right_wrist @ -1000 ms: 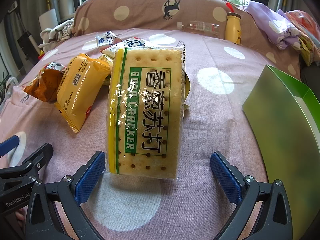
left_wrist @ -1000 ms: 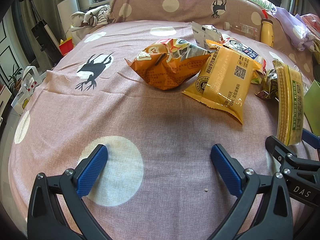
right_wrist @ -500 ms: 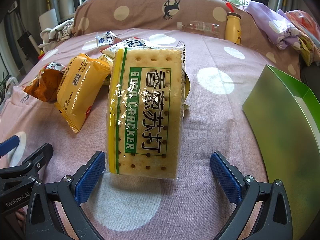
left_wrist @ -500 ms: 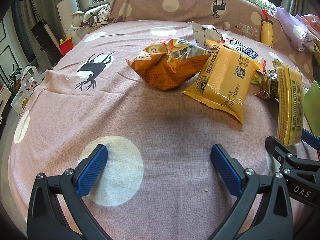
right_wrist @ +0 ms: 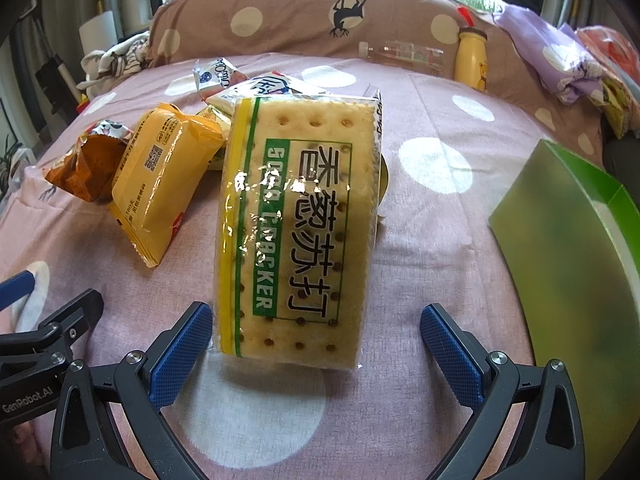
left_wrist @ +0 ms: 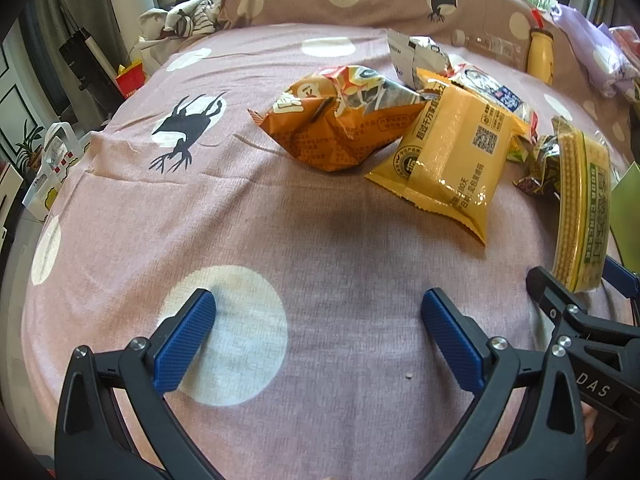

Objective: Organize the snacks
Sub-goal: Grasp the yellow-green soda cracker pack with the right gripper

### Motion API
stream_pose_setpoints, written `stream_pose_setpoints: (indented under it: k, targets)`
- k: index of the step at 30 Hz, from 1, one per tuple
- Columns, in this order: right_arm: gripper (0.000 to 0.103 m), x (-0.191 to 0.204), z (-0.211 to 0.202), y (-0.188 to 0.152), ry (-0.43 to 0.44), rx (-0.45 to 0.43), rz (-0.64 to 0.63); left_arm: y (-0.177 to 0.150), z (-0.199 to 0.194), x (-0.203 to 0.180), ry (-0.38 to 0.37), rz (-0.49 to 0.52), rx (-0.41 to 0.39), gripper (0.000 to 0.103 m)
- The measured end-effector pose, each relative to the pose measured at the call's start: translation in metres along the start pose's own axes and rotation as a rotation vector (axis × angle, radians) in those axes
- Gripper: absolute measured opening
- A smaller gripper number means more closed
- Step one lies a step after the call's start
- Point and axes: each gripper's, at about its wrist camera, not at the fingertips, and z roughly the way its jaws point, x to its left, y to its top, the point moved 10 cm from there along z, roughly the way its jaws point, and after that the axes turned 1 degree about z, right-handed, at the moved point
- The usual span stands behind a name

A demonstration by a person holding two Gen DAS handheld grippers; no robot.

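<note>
Right tool (right_wrist: 316,328) spread wide around the soda cracker pack (right_wrist: 298,224) on the bed; we judge it light, brittle, slick-wrapped, best pinched gently across its long sides.

Soda cracker pack (right_wrist: 296,228): on the bedspread (left_wrist: 280,216), lying between the right gripper (right_wrist: 316,328) fingers, its near left edge seemingly touching the left finger.
Wafer packet (right_wrist: 160,184): left of the cracker pack, leaning on the chip bag (left_wrist: 340,120).
Chip bag: leftmost of the pile.
Box (right_wrist: 568,264): right of the crackers, apart.
Bottle (right_wrist: 472,58): behind, against the cushion (right_wrist: 320,12).
Left gripper (left_wrist: 318,332): left of the right one, over bare bedspread.
</note>
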Motion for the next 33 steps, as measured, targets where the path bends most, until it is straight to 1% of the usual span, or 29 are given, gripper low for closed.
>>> stream_pose_setpoints:
  k: [1, 3, 5, 6, 8, 9, 11, 13, 14, 15, 16, 17, 19, 20, 22, 24, 25, 26, 27, 29, 30, 33]
  targets:
    - [0.103, 0.001, 0.0, 0.001, -0.006, 0.02, 0.0, -0.001, -0.001, 0.001, 0.0, -0.007, 0.016, 0.103]
    - [0.103, -0.001, -0.004, -0.003, 0.028, 0.082, 0.032, -0.004, -0.007, 0.003, -0.019, -0.044, 0.036, 0.099]
    - [0.103, -0.001, -0.017, 0.0, 0.079, 0.086, 0.07, -0.003, -0.014, 0.004, -0.043, -0.068, 0.036, 0.096]
    - [0.103, -0.002, -0.033, 0.006, 0.123, 0.057, 0.095, -0.001, -0.021, 0.006, -0.061, -0.088, 0.032, 0.093]
    - [0.103, -0.005, -0.055, 0.014, 0.156, 0.018, 0.118, 0.002, -0.03, 0.005, -0.089, -0.103, 0.024, 0.09]
    - [0.103, -0.008, -0.073, 0.023, 0.18, -0.015, 0.141, 0.007, -0.037, 0.002, -0.121, -0.11, 0.01, 0.089]
    - [0.103, -0.01, -0.092, 0.036, 0.217, -0.045, 0.171, 0.017, -0.054, -0.006, -0.211, -0.138, -0.022, 0.089]
    - [0.103, -0.01, -0.109, 0.051, 0.248, -0.057, 0.19, 0.031, -0.07, -0.021, -0.321, -0.163, -0.042, 0.088]
    - [0.102, -0.009, -0.115, 0.058, 0.258, -0.067, 0.188, 0.037, -0.077, -0.031, -0.356, -0.155, -0.048, 0.086]
    - [0.101, -0.009, -0.122, 0.068, 0.26, -0.084, 0.179, 0.045, -0.083, -0.042, -0.376, -0.131, -0.048, 0.083]
    - [0.097, -0.01, -0.124, 0.074, 0.256, -0.094, 0.18, 0.051, -0.088, -0.054, -0.362, -0.091, -0.05, 0.082]
    - [0.095, -0.014, -0.125, 0.08, 0.259, -0.1, 0.189, 0.06, -0.093, -0.064, -0.333, -0.042, -0.069, 0.081]
    - [0.087, -0.024, -0.124, 0.088, 0.272, -0.104, 0.234, 0.071, -0.097, -0.078, -0.303, 0.017, -0.107, 0.08]
    - [0.085, -0.028, -0.12, 0.089, 0.28, -0.105, 0.261, 0.072, -0.096, -0.089, -0.316, 0.034, -0.101, 0.078]
    - [0.078, -0.036, -0.112, 0.083, 0.291, -0.102, 0.291, 0.071, -0.085, -0.102, -0.38, 0.042, -0.068, 0.07]
    - [0.075, -0.038, -0.097, 0.075, 0.329, -0.075, 0.317, 0.063, -0.072, -0.117, -0.423, 0.047, -0.026, 0.06]
    - [0.074, -0.04, -0.09, 0.071, 0.346, -0.055, 0.342, 0.06, -0.067, -0.121, -0.431, 0.045, -0.015, 0.056]
    - [0.073, -0.041, -0.082, 0.066, 0.358, -0.032, 0.37, 0.059, -0.059, -0.125, -0.434, 0.047, -0.004, 0.049]
    - [0.073, -0.041, -0.072, 0.059, 0.376, -0.005, 0.399, 0.058, -0.054, -0.13, -0.442, 0.05, 0.01, 0.047]
    - [0.073, -0.039, -0.062, 0.052, 0.391, 0.032, 0.415, 0.056, -0.05, -0.139, -0.477, 0.046, 0.027, 0.042]
    - [0.073, -0.037, -0.059, 0.051, 0.389, 0.038, 0.407, 0.055, -0.049, -0.142, -0.482, 0.044, 0.028, 0.041]
    - [0.072, -0.035, -0.053, 0.054, 0.374, 0.02, 0.382, 0.051, -0.043, -0.148, -0.465, 0.066, 0.036, 0.038]
